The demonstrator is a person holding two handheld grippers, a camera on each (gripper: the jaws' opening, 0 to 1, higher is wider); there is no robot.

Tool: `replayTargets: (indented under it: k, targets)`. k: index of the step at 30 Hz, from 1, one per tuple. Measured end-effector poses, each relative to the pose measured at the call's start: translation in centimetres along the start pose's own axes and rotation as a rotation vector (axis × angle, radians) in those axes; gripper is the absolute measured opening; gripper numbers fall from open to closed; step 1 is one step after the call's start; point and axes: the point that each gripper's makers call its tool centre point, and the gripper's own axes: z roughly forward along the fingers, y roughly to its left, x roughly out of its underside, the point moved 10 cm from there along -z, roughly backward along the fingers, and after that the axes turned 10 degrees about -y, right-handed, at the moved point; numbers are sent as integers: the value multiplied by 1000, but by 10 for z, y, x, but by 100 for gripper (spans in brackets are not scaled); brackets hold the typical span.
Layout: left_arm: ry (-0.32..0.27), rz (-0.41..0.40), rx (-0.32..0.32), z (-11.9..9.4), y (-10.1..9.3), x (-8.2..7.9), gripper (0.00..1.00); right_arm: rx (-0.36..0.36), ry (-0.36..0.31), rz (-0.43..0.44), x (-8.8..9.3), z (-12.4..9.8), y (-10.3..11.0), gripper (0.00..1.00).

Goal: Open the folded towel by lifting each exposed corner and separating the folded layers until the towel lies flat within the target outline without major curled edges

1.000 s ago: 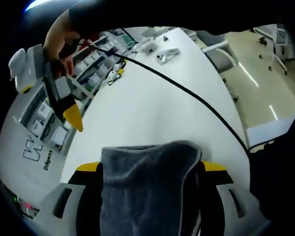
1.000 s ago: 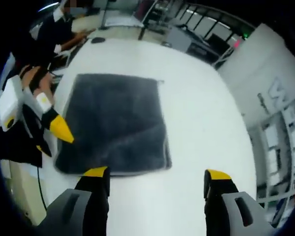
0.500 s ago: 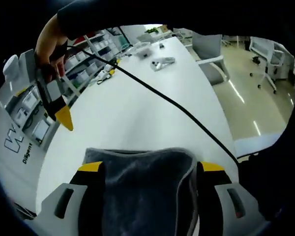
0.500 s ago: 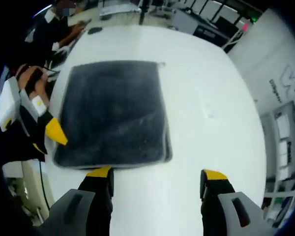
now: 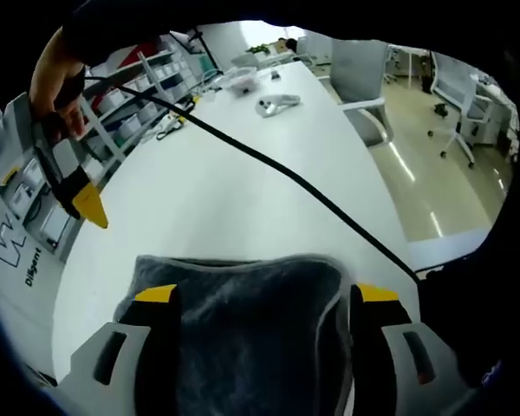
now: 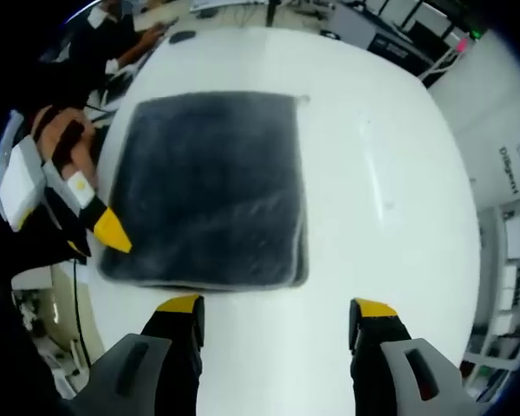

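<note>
A dark grey towel (image 6: pixel 212 186) lies folded as a square on the white table (image 6: pixel 390 182). My left gripper (image 6: pixel 106 234) comes in from the left, its yellow tip at the towel's left edge. In the left gripper view the towel (image 5: pixel 251 321) lies between the wide-apart jaws of that left gripper (image 5: pixel 266 295), which is open. My right gripper (image 6: pixel 277 308) stands open just short of the towel's near edge, with bare table between its jaws. The right gripper (image 5: pixel 88 211) also hangs over the table at the left, held by a hand.
A black cable (image 5: pixel 312 186) runs slantwise across the table. Small objects (image 5: pixel 273 104) lie at the table's far end. Shelves with bins (image 5: pixel 130 95) line the left side, and office chairs (image 5: pixel 364 87) stand on the right. A person (image 6: pixel 113 30) sits beyond the towel.
The towel sat higher and bunched between the left jaws; now it is lower and flatter. A crease seen in the right gripper view has smoothed out. Both grippers stay open.
</note>
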Motion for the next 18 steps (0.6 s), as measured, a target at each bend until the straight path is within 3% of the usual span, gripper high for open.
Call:
replayTargets:
  k: [18]
  targets:
    - [7, -29, 123, 23, -14, 4, 55, -20, -2, -16, 10, 27, -12, 60]
